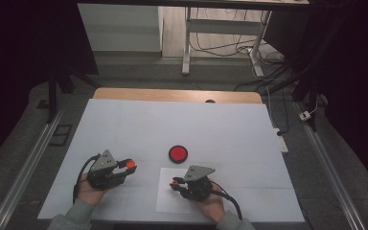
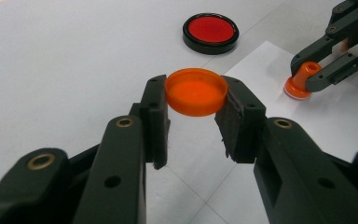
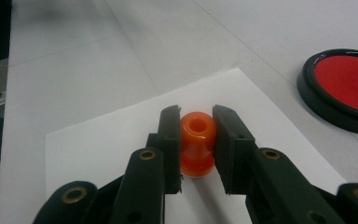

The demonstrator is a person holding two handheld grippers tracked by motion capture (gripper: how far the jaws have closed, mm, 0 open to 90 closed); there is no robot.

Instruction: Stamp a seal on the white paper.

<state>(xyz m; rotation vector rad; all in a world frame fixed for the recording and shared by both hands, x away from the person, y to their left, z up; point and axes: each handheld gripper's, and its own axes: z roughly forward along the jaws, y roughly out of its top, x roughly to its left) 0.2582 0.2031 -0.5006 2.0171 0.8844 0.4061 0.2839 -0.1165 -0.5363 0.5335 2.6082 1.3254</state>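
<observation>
Orange plastic is in both of your grippers, and I can read no brand, label or writing on any object.

Your left gripper (image 2: 193, 119) is closed on an orange cap (image 2: 196, 91). The two pads press on its opposite sides, and the hollow side of the cap faces up. You hold it above the white table (image 1: 139, 124), at the left side in the high view.

Your right gripper (image 3: 196, 140) is closed on the neck of a small orange stamp (image 3: 196, 142), which has a hole in its top. The stamp stands upright, and its wide base rests on the white paper sheet (image 3: 112, 144) that lies on the table near your edge. In the left gripper view you see its base touching the sheet near a corner.

Between the two grippers and a little further from you lies a round ink pad (image 1: 178, 153), red inside a black rim, uncovered, just beside the far edge of the paper.
</observation>
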